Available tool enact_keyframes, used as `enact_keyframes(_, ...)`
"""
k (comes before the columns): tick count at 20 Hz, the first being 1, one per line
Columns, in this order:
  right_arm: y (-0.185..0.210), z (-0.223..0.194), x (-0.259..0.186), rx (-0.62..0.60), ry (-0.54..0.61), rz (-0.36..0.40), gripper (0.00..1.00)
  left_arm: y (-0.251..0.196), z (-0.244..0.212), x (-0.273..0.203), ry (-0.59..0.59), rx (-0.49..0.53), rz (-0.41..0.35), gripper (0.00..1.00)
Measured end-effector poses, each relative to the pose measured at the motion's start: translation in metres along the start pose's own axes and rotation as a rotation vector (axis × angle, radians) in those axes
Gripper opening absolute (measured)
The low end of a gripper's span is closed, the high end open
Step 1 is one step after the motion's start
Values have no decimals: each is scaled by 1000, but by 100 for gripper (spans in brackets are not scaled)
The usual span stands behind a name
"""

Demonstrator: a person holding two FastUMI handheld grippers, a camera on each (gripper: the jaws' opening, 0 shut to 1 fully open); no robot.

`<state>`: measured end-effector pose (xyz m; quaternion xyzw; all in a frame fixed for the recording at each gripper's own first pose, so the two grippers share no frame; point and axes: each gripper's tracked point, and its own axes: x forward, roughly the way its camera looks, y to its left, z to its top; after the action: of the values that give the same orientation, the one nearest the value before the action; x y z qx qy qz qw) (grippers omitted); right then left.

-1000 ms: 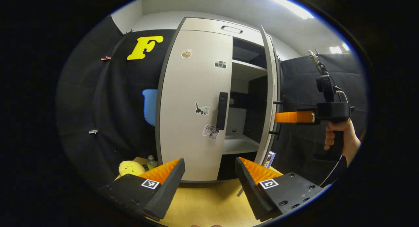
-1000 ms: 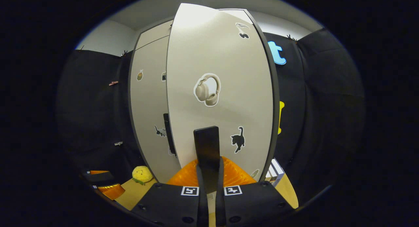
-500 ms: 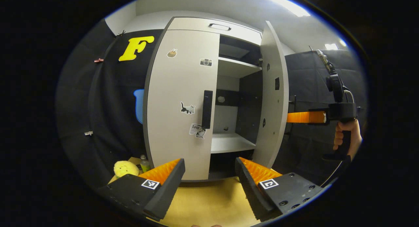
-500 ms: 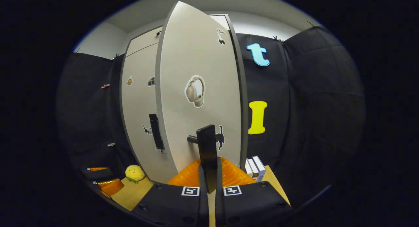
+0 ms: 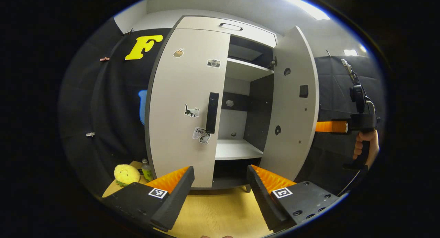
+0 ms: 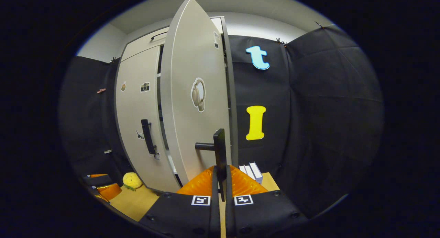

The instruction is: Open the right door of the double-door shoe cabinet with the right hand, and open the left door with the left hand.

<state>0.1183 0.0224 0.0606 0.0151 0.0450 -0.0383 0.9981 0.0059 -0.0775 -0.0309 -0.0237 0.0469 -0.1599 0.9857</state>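
Two doors: my right hand-held gripper (image 6: pixel 220 183) pinches the right door's handle (image 6: pixel 219 152), door swung wide, so my spread left hand-held gripper (image 5: pixel 220 193) should approach the shut left door's handle (image 5: pixel 212 112) squarely.

Lt grey cabinet doors (image 5: pixel 185 104) w/ stickers, black handle (image 5: pixel 212 112); yellow plush (image 5: pixel 125 174); floor (image 5: pixel 220 214) prob. wood-tone.

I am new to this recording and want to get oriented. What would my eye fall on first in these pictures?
First, the tall pale cabinet: its right door stands swung open, showing bare shelves, while the left door is shut. Next, the right gripper is closed on the right door's black handle. The left gripper hangs open in front of the cabinet, and a yellow plush toy sits at lower left.
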Motion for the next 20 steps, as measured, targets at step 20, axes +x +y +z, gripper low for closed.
enact_keyframes(20, -52, -3, -28, 19, -70, -183, 5, -4, -1, 5, 13, 6, -33, 95)
